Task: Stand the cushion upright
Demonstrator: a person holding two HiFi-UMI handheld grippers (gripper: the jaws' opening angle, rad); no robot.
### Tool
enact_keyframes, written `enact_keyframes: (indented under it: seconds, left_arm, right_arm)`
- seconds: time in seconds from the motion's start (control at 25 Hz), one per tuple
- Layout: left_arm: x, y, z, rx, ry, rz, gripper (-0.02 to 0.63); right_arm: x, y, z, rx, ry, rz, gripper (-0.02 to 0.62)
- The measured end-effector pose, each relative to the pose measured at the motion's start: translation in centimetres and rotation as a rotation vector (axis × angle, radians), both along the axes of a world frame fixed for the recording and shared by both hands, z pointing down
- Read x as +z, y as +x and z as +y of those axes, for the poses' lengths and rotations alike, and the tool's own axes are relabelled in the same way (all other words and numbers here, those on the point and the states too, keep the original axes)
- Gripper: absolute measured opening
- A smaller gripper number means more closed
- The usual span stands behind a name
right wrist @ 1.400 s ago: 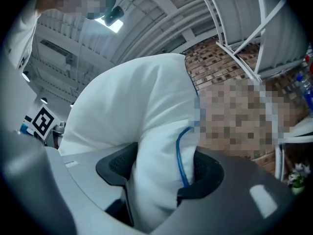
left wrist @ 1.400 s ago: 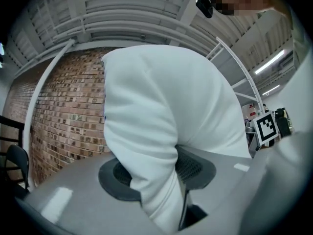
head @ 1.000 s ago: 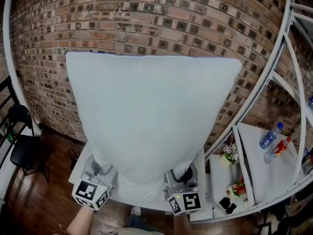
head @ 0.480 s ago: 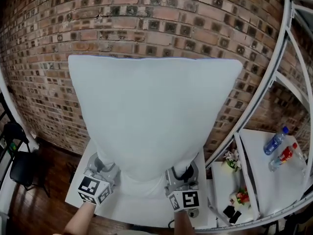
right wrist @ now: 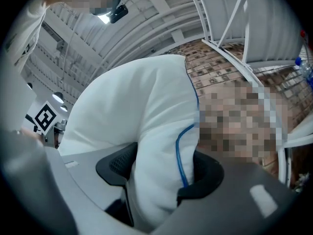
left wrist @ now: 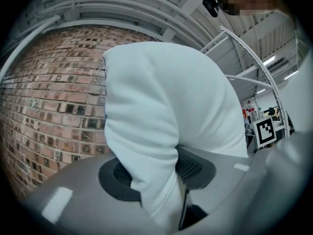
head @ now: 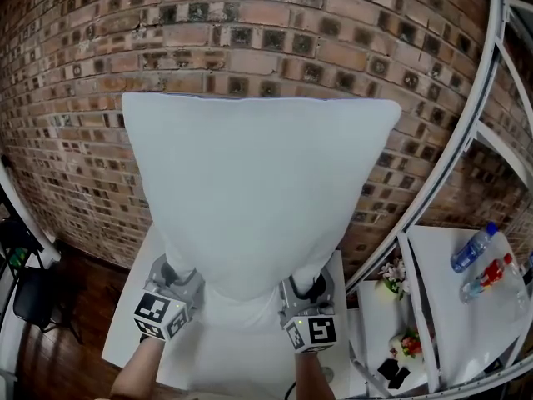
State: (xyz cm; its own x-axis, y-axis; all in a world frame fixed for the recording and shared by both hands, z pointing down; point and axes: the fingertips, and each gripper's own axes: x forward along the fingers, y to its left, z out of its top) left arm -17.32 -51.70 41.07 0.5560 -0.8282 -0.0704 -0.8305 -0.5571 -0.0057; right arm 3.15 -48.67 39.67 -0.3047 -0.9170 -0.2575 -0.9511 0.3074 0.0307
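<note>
Brick wall (head: 75, 98) behind; dark wood floor (head: 71, 344); white table (head: 225, 365); black chair (head: 33, 294); white shelf (head: 491, 323) right.

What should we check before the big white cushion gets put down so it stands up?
1. Left gripper pinching a bottom corner of the cushion: ok.
2. Right gripper pinching the other bottom corner: ok.
3. Cushion upright, top edge about level: ok.
4. Table below the cushion: ok.
5. Cushion's bottom touching the table: cannot tell.
6. Bottles away to the side: ok.
</note>
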Motion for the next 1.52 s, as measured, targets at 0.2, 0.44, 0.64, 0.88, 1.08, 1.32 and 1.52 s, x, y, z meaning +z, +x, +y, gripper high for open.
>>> enact_keyframes:
  seconds: [0.2, 0.44, 0.64, 0.88, 1.08, 1.32, 1.52]
  left_arm:
    - [0.4, 0.9, -2.4, -0.008, -0.005, -0.007, 0.201]
    - [1.2, 1.3, -4.7, -0.020, -0.016, -0.004, 0.201]
    - [1.3, 1.9, -6.5, -0.016, -0.017, -0.010, 0.201]
    - [1.4, 2.7, -8.6, 0.004, -0.032, -0.014, 0.202]
    - [2.0, 2.5, -10.2, 0.008, -0.056, -0.010, 0.202]
    - [2.8, 2.2, -11.2, 0.051, -0.091, -0.009, 0.206]
    - [3.0, 1.8, -10.8, 0.089, -0.113, 0.019, 0.245]
  right_arm:
    - [1.0, 1.2, -2.7, -0.014, -0.019, -0.037, 0.259]
    - [2.1, 1.9, -5.2, -0.035, -0.045, -0.046, 0.259]
    - [2.5, 2.9, -7.1, -0.030, -0.058, -0.068, 0.262]
    - [2.8, 3.9, -9.3, -0.052, -0.101, -0.079, 0.264]
    - [3.4, 4.3, -11.2, -0.083, -0.151, -0.080, 0.273]
    - [4.2, 4.4, -12.7, -0.129, -0.195, -0.090, 0.287]
    - [4.2, 4.5, -12.1, -0.174, -0.199, -0.102, 0.308]
